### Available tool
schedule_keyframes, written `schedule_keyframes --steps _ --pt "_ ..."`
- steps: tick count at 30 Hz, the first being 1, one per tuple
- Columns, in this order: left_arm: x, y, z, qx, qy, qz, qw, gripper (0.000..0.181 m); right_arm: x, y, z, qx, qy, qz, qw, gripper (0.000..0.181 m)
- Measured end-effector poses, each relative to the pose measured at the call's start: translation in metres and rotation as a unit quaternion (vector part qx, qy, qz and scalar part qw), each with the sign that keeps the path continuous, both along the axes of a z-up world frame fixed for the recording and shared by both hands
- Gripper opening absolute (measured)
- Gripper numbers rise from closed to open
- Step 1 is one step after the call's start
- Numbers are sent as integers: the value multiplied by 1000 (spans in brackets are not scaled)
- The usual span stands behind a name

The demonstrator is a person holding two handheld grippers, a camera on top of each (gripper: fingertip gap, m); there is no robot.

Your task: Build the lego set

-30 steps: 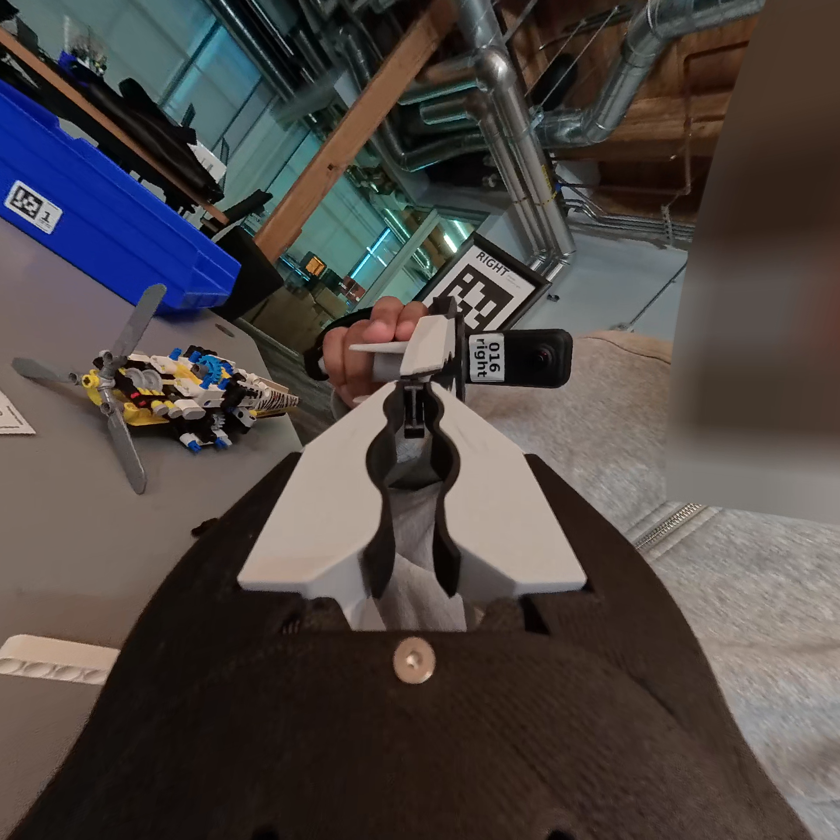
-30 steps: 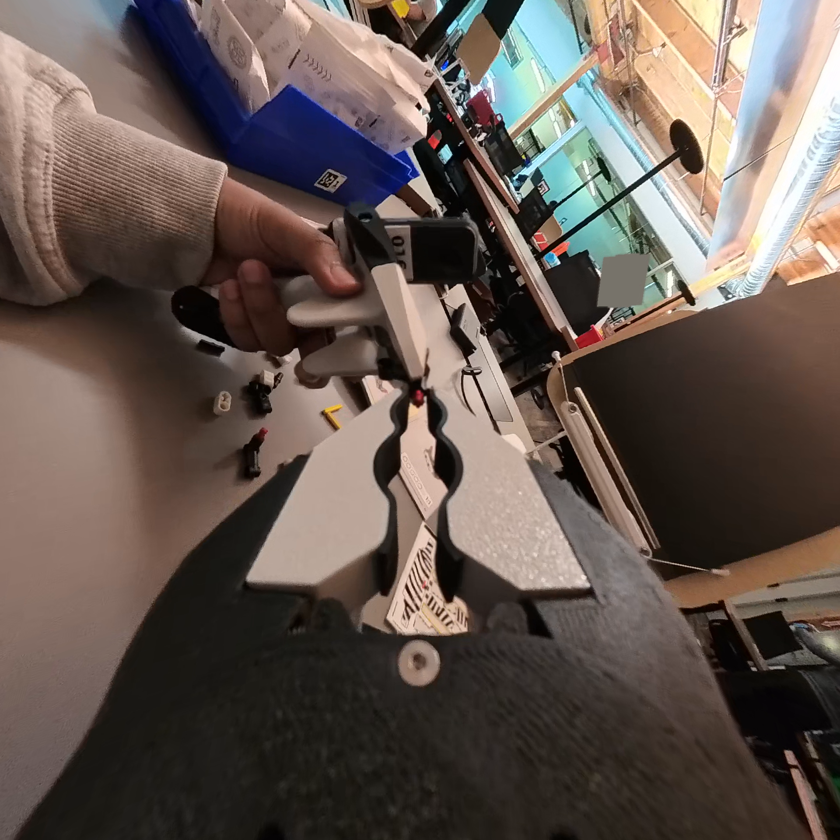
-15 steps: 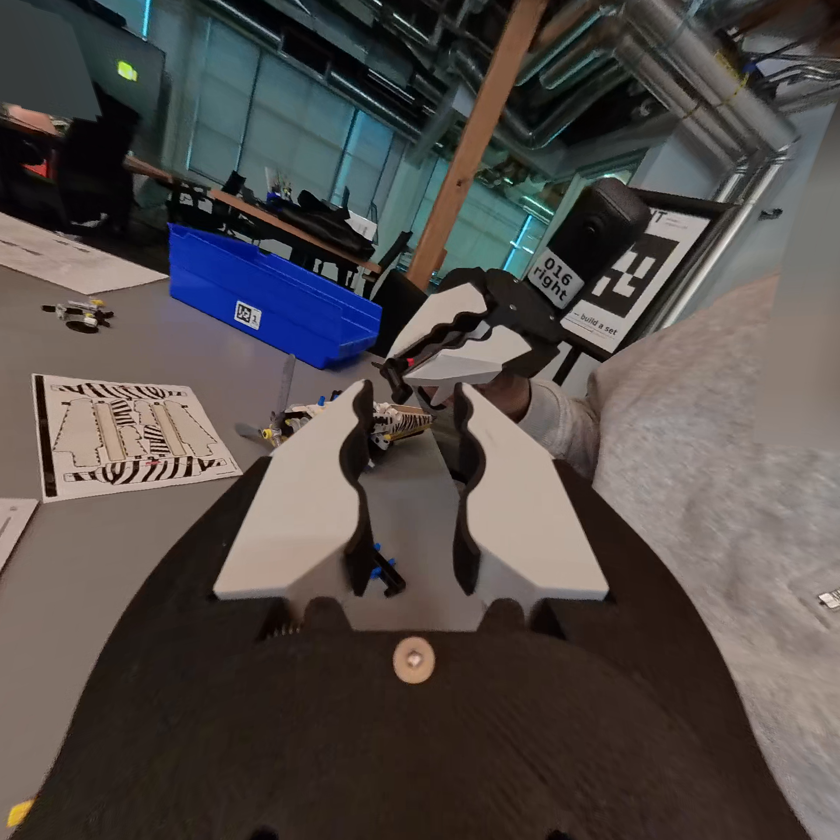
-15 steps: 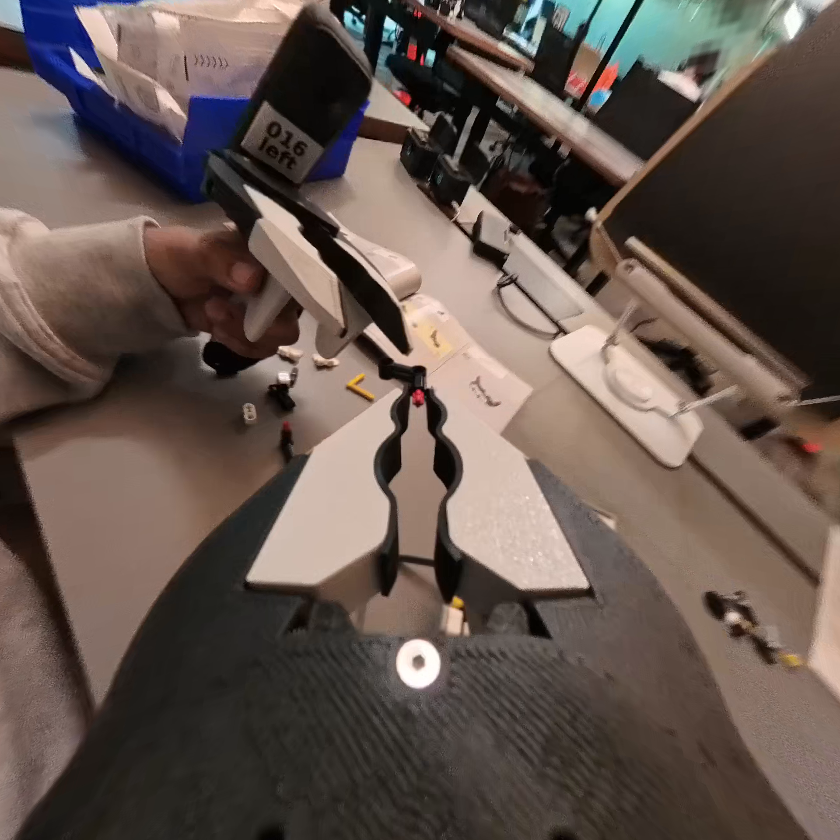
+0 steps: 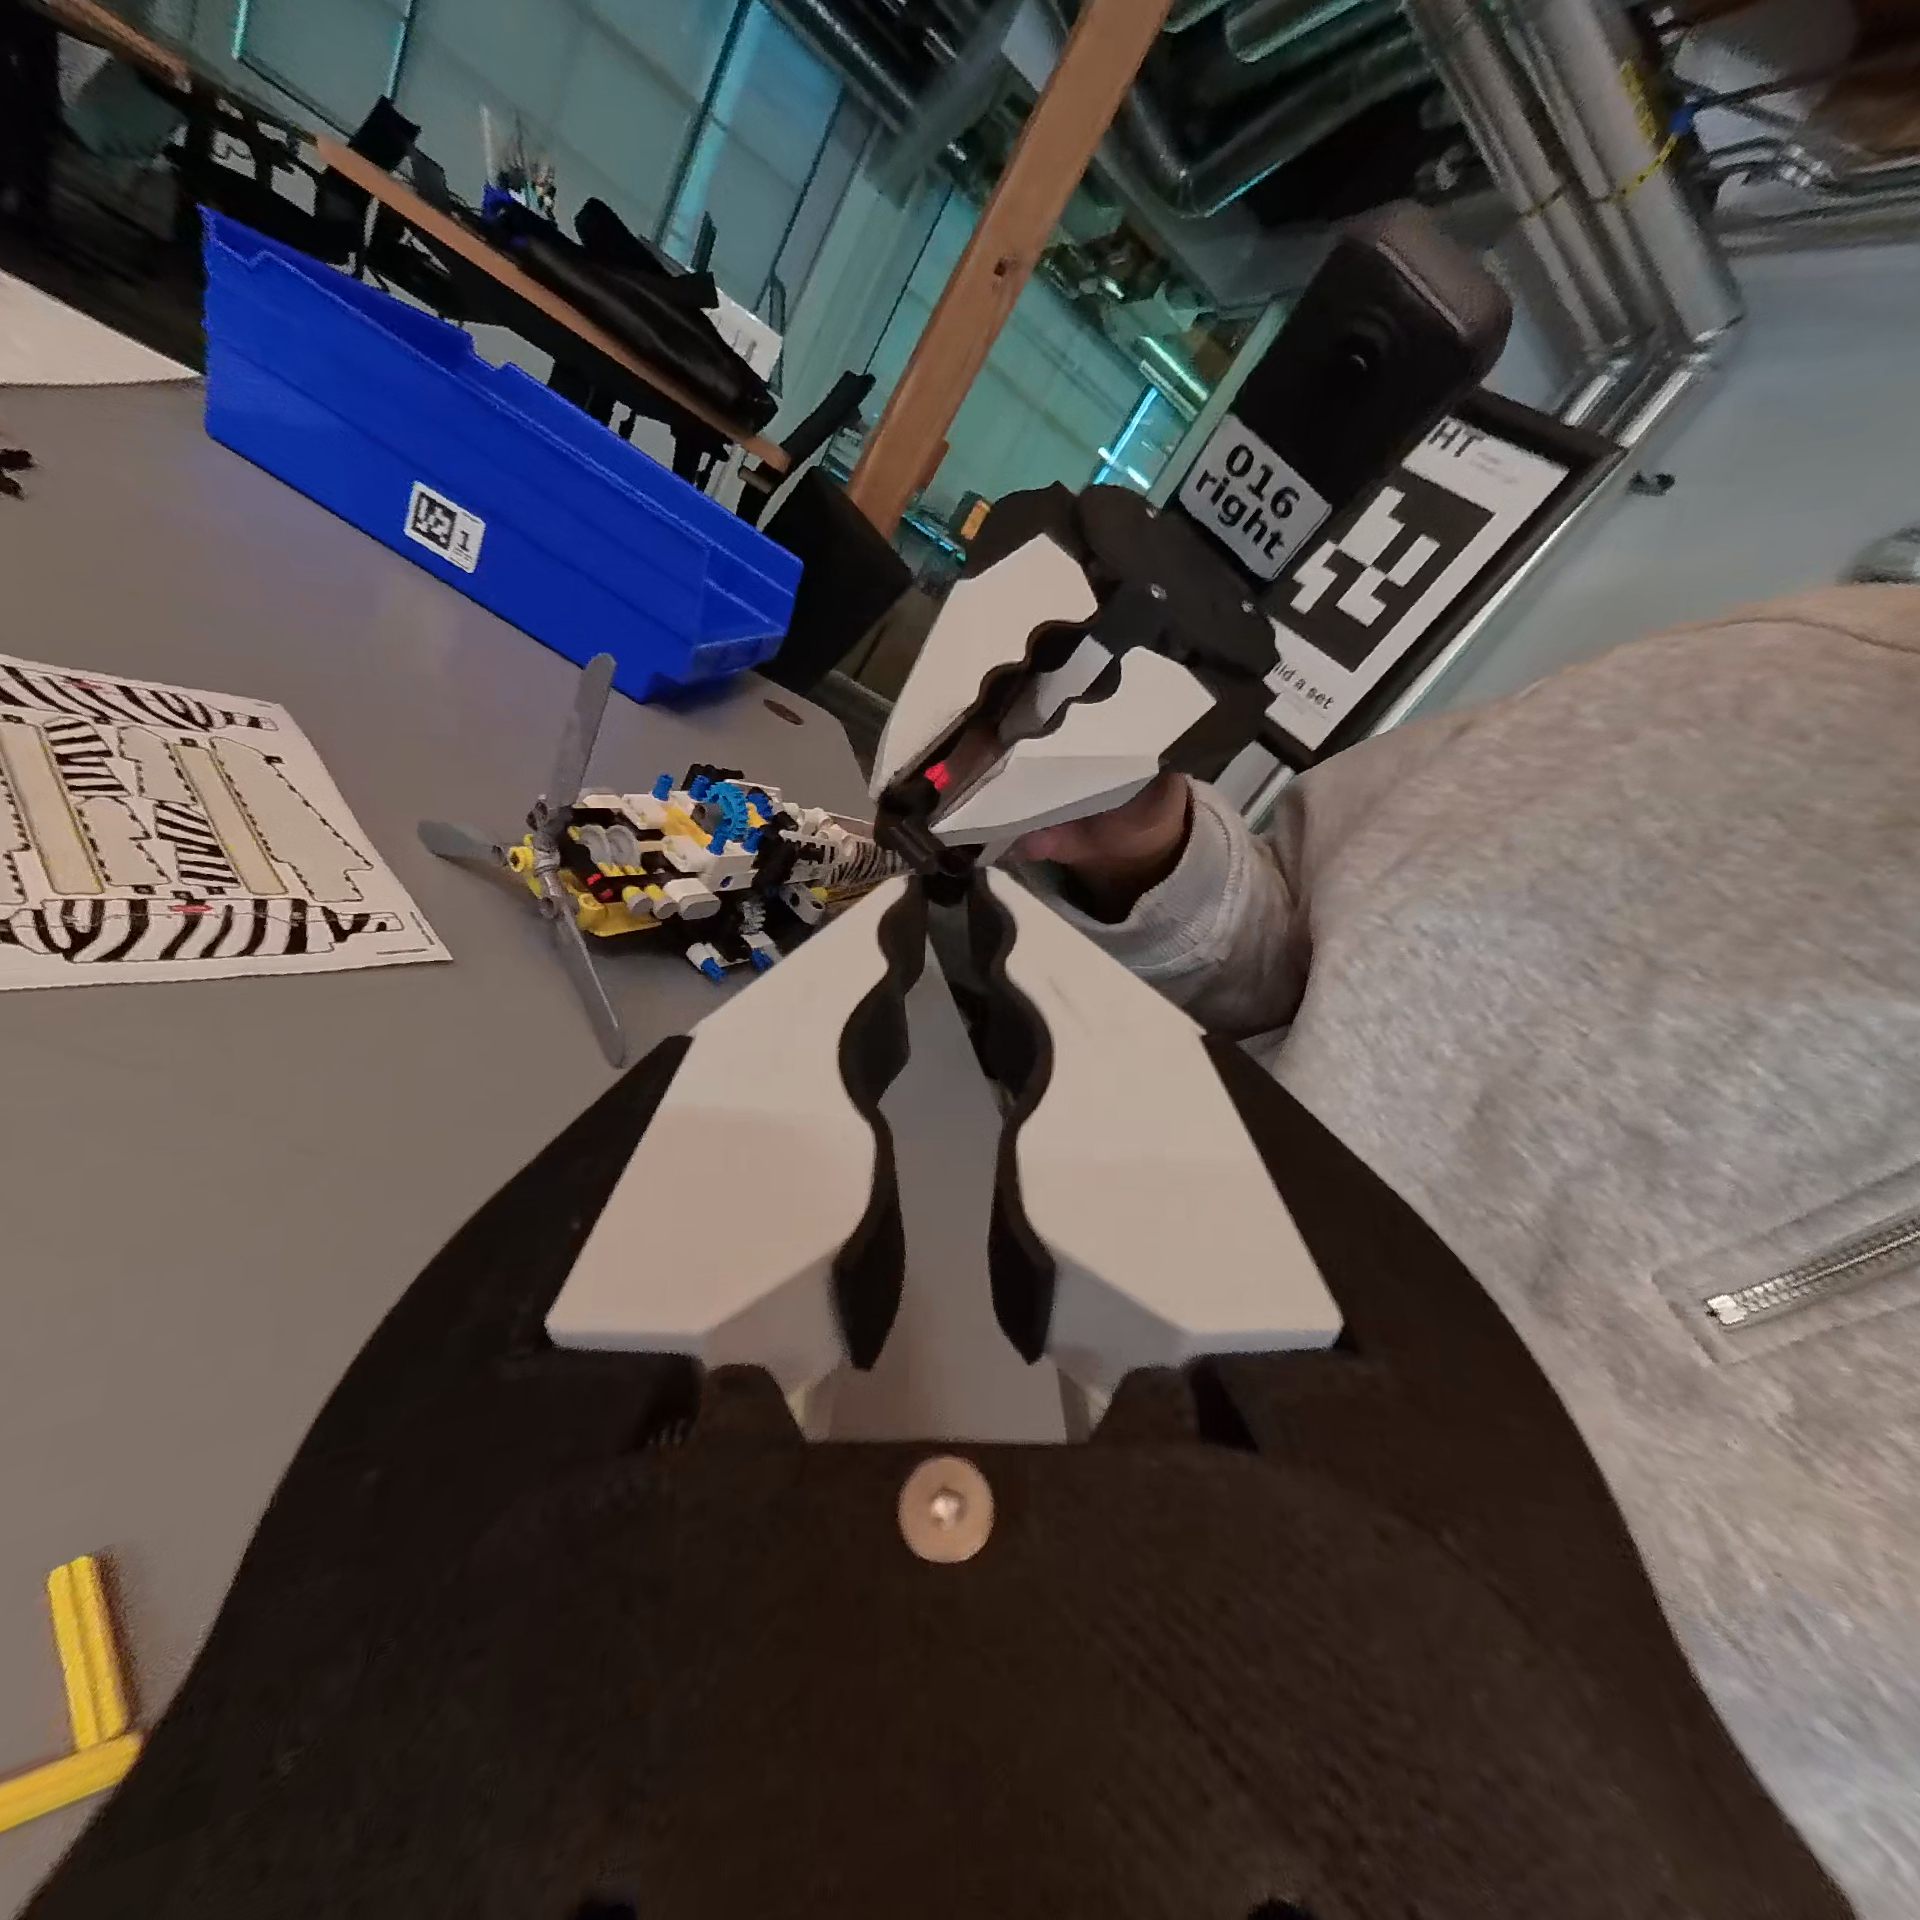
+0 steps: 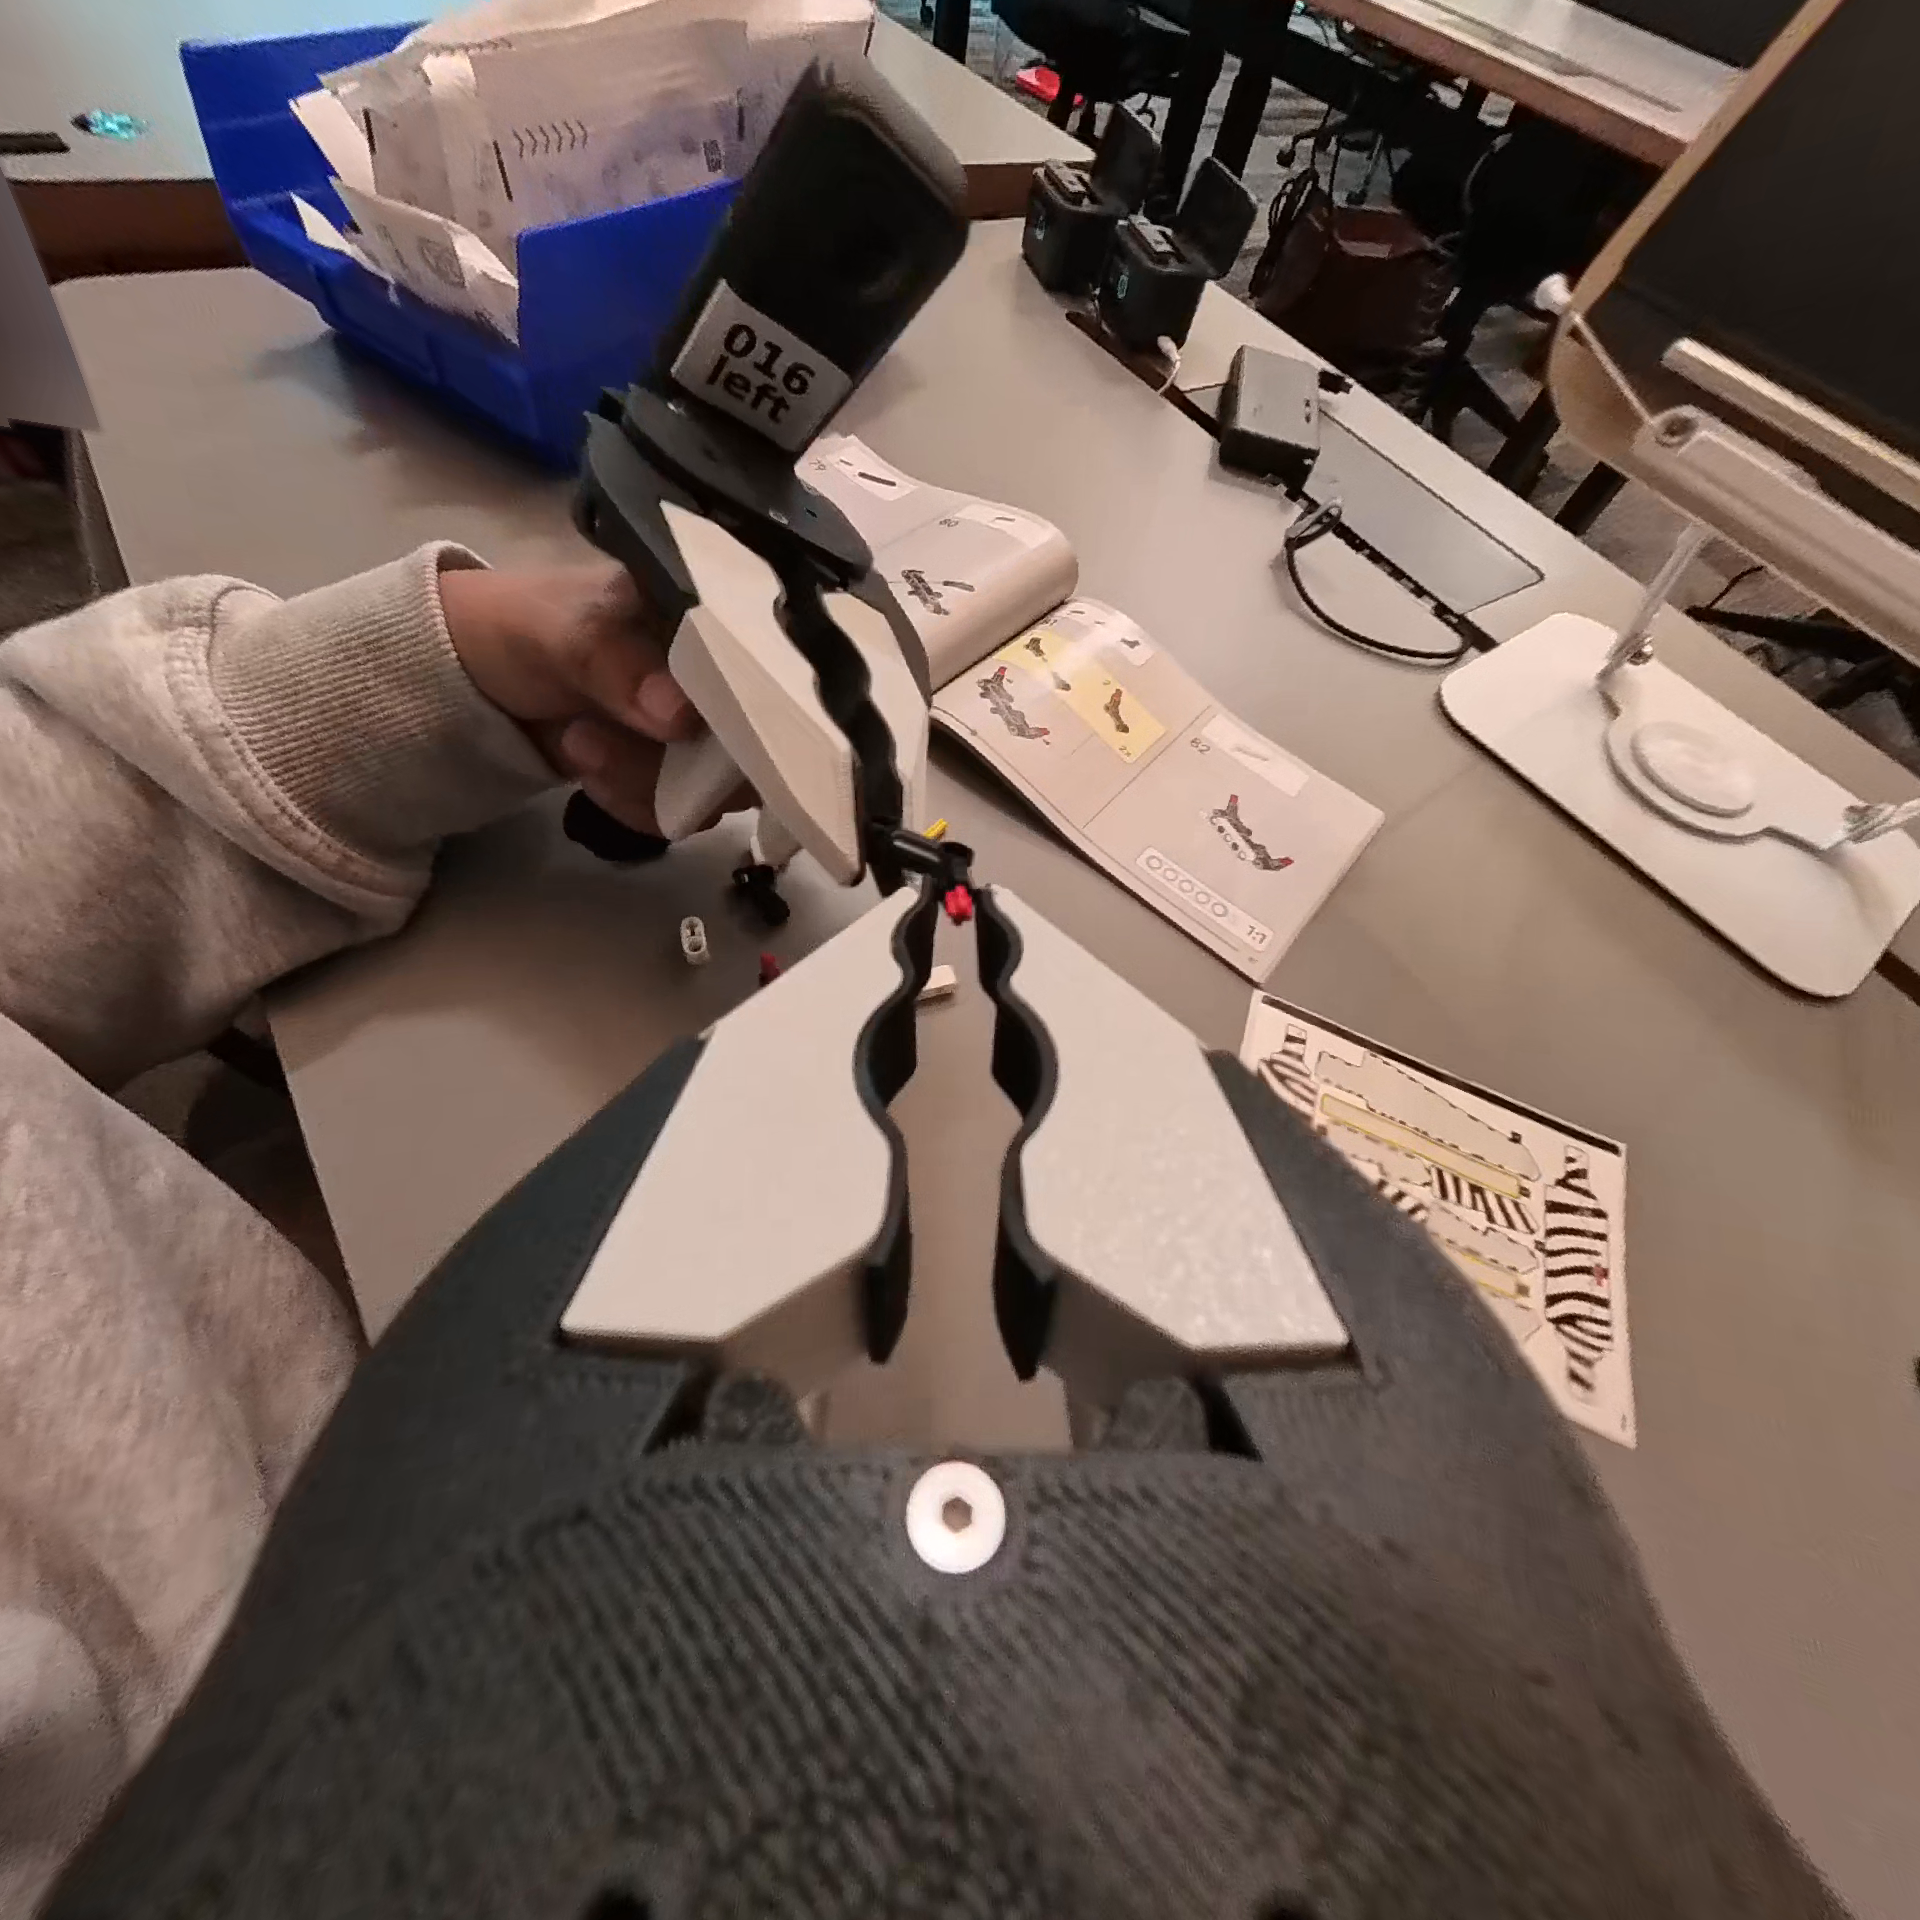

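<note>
Where grippers meet, part (image 6: 928,854) half-hidden.

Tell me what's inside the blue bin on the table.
In the right wrist view, the blue bin holds crumpled white paper bags piled above its rim. Whatever lies beneath them is covered.

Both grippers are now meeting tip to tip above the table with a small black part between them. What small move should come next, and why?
Probably a short, gentle push of the two tips toward each other. The right gripper pinches a small black piece with a red pin, and the left gripper grips the black connector right against it. They look touching but not clearly seated, and the model lies apart on the table.
</note>
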State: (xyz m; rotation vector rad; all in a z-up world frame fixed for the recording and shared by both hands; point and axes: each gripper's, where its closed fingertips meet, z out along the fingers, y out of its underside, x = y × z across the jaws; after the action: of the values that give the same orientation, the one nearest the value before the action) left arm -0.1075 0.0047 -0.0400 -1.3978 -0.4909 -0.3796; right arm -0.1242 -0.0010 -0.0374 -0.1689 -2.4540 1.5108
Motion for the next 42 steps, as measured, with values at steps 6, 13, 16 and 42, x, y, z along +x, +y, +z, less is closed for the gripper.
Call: schedule_keyframes --steps 6,13,16,42 --pt "3 0 1 30 -53 -38 997 5 0 -4 0 18 90 13 996 35" --pt "7 -6 7 77 -94 -76 990 6 3 -1 -2 113 262 66 956 29" --pt "11 -2 4 66 -95 -89 989 7 7 -2 -5 144 302 101 937 23" --pt "-58 -56 3 18 0 223 975 34 -2 34 -92 278 113 33 953 5"
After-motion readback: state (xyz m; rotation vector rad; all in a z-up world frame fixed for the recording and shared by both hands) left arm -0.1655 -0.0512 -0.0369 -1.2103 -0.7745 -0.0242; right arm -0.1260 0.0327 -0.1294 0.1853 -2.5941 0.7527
